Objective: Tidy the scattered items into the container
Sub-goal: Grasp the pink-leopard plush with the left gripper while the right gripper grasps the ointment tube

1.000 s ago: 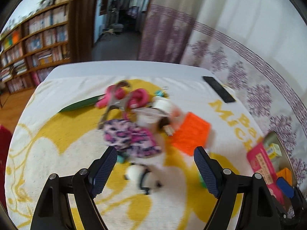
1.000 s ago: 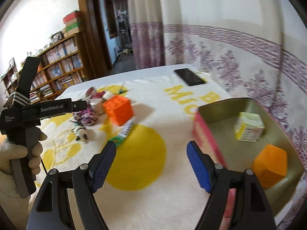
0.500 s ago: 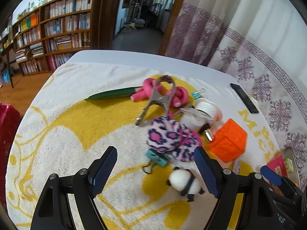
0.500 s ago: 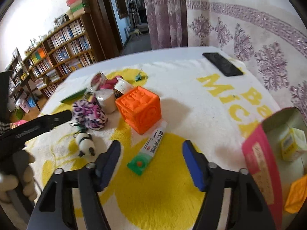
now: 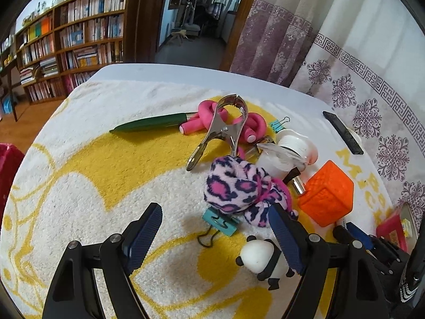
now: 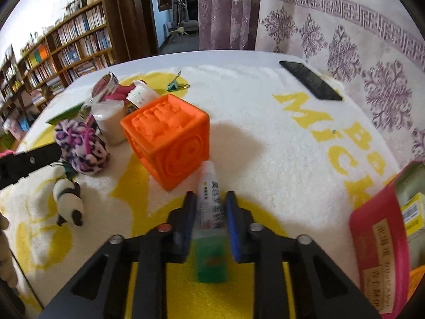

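right claw (image 6: pixel 209 212) has just closed on the white tube (image 6: pixel 209 199) – its tip touches the orange cube (image 6: pixel 167 141) at 11 o'clock, so lifting may nudge it; left claw (image 5: pixel 215 234) wide.

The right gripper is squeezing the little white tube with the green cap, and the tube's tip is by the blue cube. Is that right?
Almost. The cube is orange, not blue. The right wrist view shows the right gripper shut on the white tube with the green cap, its jaws having just closed, and the tube's tip lies by that orange cube.
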`<state>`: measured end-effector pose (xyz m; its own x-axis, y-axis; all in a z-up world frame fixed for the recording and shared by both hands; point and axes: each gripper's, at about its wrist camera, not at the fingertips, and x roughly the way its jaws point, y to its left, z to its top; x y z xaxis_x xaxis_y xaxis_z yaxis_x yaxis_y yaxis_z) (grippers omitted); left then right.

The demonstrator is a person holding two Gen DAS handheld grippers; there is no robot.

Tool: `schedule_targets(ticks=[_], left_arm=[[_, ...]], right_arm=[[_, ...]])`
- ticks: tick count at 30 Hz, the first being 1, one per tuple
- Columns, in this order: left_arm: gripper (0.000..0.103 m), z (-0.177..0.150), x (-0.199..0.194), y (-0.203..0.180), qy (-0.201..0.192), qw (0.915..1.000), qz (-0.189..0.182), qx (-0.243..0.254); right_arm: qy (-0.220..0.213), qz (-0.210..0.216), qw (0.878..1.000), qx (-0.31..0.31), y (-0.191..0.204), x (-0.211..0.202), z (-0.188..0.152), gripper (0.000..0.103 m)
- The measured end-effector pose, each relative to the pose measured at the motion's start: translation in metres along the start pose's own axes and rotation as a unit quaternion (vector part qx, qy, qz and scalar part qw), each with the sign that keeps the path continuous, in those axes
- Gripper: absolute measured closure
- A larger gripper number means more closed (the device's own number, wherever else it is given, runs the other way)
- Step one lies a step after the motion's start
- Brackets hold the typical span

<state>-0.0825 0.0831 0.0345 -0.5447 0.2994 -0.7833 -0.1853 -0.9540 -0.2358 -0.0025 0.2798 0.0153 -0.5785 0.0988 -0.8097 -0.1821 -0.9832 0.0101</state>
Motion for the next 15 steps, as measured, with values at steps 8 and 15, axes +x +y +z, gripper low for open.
schedule_targets(ticks=[8,15], left_arm=[[0.019,0.005,-0.002,-0.032,0.001,0.9982,0.013,0.058],[0.019,0.01,0.021,-0.059,0.007,0.9929,0.053,0.106]], right_arm=[[-0.003,0.028,0.999,0.025,-0.01,-0.002,-0.001,0.08],[-0.003,0.035,0.999,0.03,-0.013,-0.002,-0.001,0.081]])
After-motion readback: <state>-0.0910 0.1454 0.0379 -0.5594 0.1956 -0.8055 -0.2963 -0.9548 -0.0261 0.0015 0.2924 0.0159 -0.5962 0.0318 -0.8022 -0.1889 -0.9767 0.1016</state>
